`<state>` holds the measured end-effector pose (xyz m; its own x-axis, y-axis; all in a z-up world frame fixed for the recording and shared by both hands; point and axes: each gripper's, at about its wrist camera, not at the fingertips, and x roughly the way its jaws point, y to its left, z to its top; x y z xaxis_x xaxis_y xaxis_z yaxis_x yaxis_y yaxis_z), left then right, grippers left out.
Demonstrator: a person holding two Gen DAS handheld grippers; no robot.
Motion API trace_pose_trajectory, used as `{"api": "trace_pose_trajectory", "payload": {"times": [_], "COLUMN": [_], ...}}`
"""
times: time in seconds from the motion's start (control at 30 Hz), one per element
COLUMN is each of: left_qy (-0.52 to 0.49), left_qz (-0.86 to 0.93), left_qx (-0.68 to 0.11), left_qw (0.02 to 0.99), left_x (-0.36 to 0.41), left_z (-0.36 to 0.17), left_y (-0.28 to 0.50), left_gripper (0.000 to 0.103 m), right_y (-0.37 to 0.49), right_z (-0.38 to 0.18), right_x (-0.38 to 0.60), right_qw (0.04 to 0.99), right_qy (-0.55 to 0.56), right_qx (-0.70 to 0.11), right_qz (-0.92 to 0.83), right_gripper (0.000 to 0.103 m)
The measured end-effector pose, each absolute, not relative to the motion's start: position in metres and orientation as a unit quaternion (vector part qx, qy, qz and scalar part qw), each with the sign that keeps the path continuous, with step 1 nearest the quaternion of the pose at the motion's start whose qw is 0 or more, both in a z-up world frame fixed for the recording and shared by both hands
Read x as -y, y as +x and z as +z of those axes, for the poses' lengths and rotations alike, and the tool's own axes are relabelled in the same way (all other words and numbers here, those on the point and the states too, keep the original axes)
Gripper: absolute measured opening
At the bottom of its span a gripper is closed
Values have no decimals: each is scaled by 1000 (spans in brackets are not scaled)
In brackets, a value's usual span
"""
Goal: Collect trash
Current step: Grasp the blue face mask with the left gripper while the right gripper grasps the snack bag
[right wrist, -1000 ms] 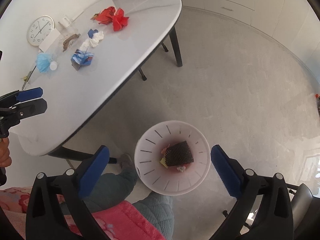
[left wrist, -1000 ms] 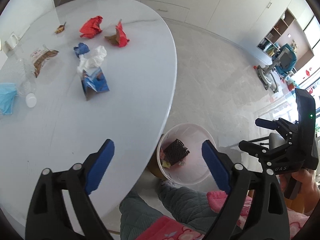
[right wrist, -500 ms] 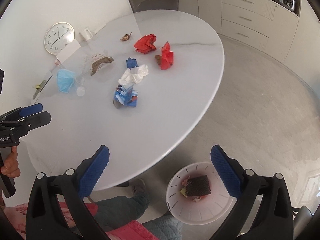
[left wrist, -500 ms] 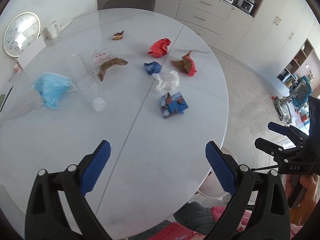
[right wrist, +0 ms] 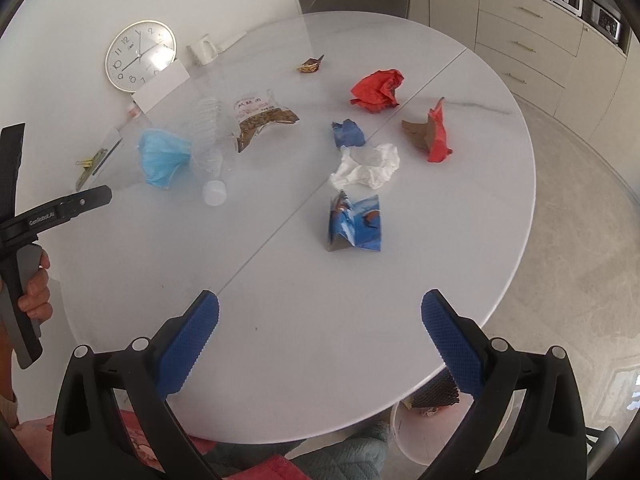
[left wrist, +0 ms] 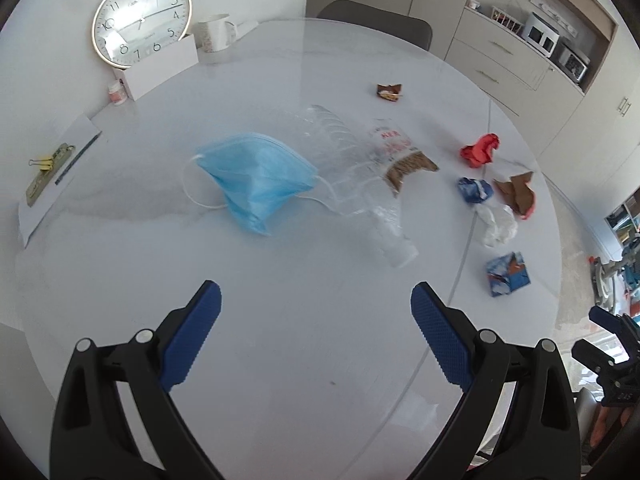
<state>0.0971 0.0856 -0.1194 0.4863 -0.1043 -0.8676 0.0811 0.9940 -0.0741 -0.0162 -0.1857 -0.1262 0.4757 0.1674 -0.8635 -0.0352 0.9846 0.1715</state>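
Trash lies scattered on a white oval table. A blue face mask sits beside a clear plastic bottle and a snack bag. Further right are a red paper ball, a blue scrap, a white tissue, a red-brown wrapper and a blue carton. My left gripper is open above the table, short of the mask and bottle. My right gripper is open near the table's front, short of the carton. A white bin peeks out under the table edge.
A wall clock, a white card box, a mug and a small jar stand at the table's back left. A paper with clips lies at the left edge. A small brown wrapper sits far back.
Both grippers swung up from the bin on the floor to face the tabletop. The left one has turned toward the mask and bottle; both stay open and empty.
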Motion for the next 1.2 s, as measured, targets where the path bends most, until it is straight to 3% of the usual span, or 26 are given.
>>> {"api": "trace_pose_trajectory", "payload": {"times": [0.63,0.8,0.87,0.97,1.03,1.2], "left_qy": [45,32,32,11,-1,-12], "left_qz": [-22,-26,-27,-29,-30,-21], "left_qx": [-518,-533,-540,-551,-554,-556], "left_qw": [854,845,841,834,832,831], "left_x": [-107,-107,-107,-111,-114,-118], "left_z": [-194,-206,-210,-214,-213,-211], "left_y": [227,240,245,249,250,246], "left_gripper": [91,69,48,30,24,21], "right_y": [98,158,185,224,246,281], "right_z": [-127,-134,-141,-157,-170,-200], "right_x": [120,121,121,116,110,92], "right_qw": [842,839,836,828,819,799], "right_qy": [17,4,4,0,-12,-63], "right_qx": [-528,-528,-531,-539,-549,-567], "right_qz": [110,130,138,153,165,188], "right_gripper": [101,101,101,101,101,101]}}
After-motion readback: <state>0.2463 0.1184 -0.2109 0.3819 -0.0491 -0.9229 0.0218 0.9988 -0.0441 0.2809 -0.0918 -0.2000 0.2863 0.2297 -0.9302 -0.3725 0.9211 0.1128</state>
